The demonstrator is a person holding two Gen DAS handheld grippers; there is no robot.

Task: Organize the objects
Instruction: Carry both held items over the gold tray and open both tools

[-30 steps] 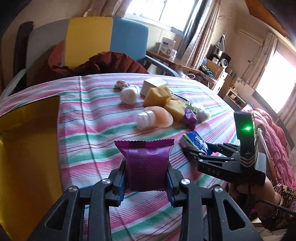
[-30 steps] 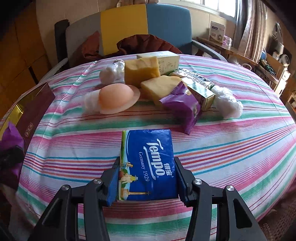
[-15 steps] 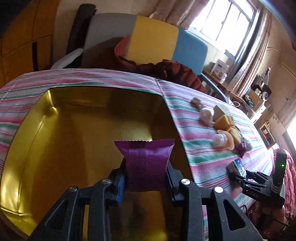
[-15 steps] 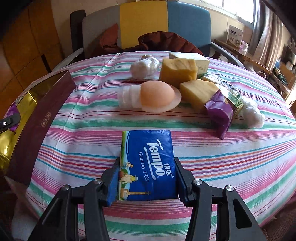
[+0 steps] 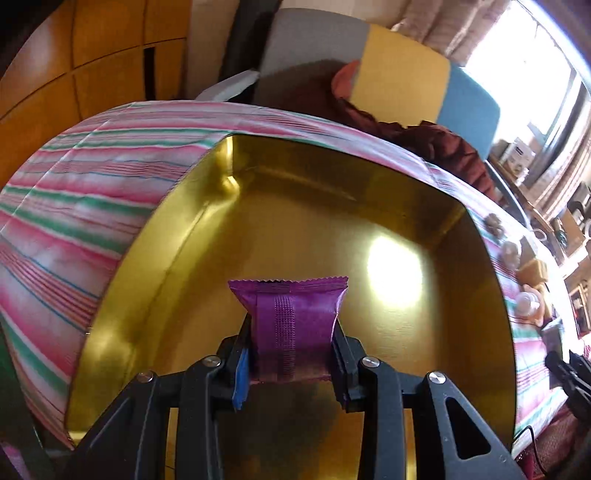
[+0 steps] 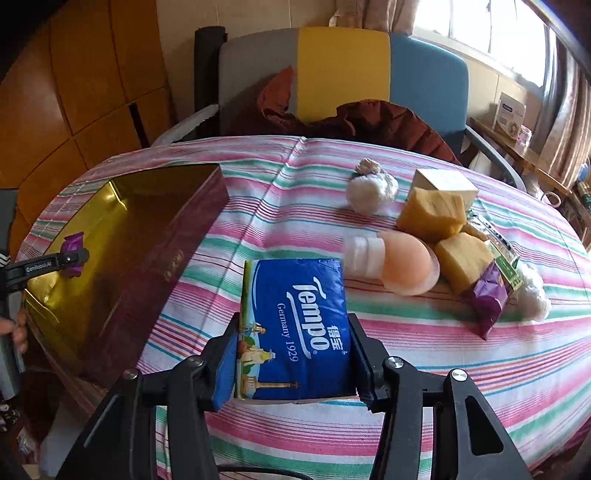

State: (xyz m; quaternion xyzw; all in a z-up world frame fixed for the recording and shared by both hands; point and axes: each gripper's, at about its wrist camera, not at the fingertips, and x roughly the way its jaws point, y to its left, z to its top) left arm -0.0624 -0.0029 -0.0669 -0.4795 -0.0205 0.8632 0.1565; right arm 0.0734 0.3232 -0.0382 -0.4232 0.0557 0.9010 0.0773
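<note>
Swung from the desk, left tool now holds its clenched purple packet over the gold box.

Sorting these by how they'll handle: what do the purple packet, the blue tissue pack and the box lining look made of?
Purple packet: glossy plastic or foil film, judging by its crimped, zigzag-cut end and ribbed seam. Blue tissue pack: thin printed plastic wrap, shiny and slightly wrinkled, probably soft inside. Box lining: mirror-like gold foil or metallised card; it throws a bright glare patch.

Bright window daylight, glare on gold box, seemingly blurred fisheye edges
</note>
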